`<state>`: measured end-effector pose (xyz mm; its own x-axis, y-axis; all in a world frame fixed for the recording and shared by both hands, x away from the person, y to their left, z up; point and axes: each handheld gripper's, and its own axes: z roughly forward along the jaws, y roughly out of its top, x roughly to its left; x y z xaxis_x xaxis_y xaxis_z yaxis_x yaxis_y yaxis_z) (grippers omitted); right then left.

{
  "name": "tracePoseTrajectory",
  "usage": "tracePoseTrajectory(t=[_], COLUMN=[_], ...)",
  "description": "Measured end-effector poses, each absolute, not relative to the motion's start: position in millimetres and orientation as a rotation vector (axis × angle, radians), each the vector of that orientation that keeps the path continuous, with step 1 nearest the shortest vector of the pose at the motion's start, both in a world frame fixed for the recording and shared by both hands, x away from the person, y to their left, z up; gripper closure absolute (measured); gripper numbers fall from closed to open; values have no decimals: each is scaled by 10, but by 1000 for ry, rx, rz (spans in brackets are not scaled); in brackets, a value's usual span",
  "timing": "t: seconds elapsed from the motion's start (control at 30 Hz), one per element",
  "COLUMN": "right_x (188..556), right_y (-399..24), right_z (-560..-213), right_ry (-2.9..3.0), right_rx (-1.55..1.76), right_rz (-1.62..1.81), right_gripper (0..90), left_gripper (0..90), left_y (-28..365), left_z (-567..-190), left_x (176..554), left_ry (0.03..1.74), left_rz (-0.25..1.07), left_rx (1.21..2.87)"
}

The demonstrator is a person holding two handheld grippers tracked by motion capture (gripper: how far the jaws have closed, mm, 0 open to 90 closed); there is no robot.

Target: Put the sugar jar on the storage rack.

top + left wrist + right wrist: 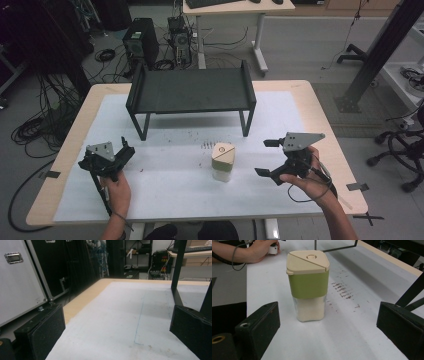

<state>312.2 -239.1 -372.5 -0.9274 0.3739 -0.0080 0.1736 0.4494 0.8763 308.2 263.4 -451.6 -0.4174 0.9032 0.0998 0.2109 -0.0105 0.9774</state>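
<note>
Fingers of the right gripper point(266, 157) stand wide apart, holding nothing, with the jar point(223, 161) just beyond them; the left gripper point(123, 148) is likewise open and empty near the tabletop's left edge. Standing upright, the jar has its long axis vertical and its beige lid point(308, 262) up, between the tabletop's middle and front edge.

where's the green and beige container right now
In the high view the container stands upright on the white sheet, right of centre, in front of the black rack. It sits apart from the open right tongs, which face it.
</note>
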Motion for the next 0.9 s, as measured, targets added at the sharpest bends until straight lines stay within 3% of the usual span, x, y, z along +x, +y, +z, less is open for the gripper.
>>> tracePoseTrajectory(t=[0.9], right_x=[3151], right_y=[-2236], right_z=[-3846], right_ry=[2526], right_rx=[485], right_rz=[1476], right_gripper=[38], left_gripper=[2], left_y=[2637], left_z=[-4517], left_x=[3080], left_ry=[1662], left_rz=[1466], left_rx=[1163])
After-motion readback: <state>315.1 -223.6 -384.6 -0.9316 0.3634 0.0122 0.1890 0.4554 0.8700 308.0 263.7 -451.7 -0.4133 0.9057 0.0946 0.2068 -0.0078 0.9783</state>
